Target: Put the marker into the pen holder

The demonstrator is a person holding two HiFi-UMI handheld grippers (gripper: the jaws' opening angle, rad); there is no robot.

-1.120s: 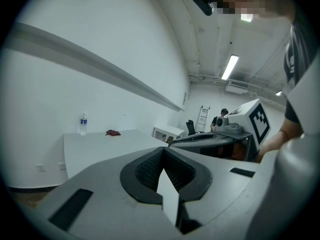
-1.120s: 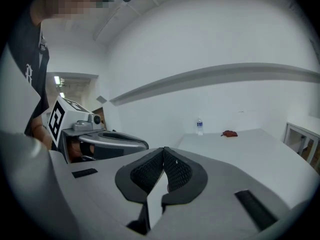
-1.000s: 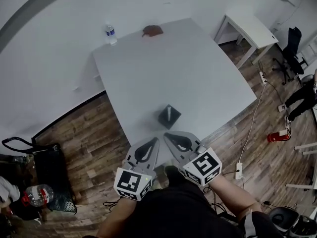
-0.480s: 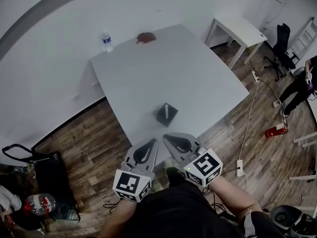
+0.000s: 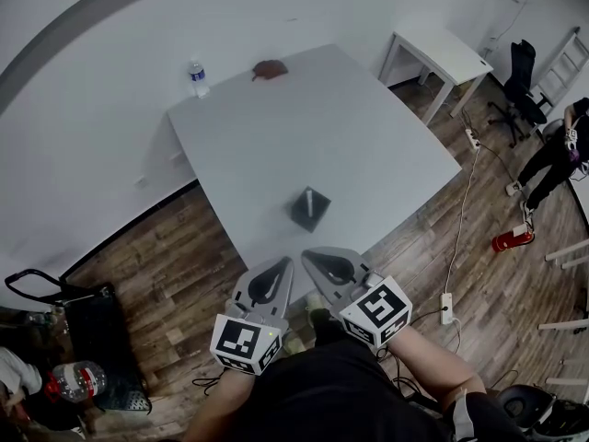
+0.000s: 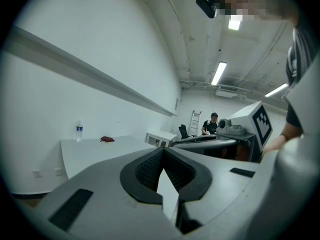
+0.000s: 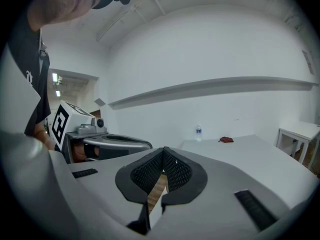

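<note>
A dark square pen holder [image 5: 311, 210] stands on the white table [image 5: 368, 145] near its front edge. A light-coloured marker [image 5: 313, 204] sticks up inside it. My left gripper [image 5: 286, 263] and right gripper [image 5: 307, 254] are side by side just off the table's near edge, short of the holder. Both are shut with nothing between the jaws. In the left gripper view my left gripper [image 6: 162, 152] points over the table, and so does my right gripper [image 7: 164, 151] in the right gripper view. The holder is hidden in both gripper views.
A water bottle [image 5: 197, 77] and a reddish-brown lump [image 5: 270, 69] sit at the table's far edge. To the right are a small white table [image 5: 448, 55], an office chair [image 5: 520, 86], a person [image 5: 561, 159], a red extinguisher [image 5: 509, 241] and a power strip [image 5: 447, 313].
The head view has shifted slightly, so the table and holder sit a bit differently in frame. Both grippers stay shut and in the same place.
</note>
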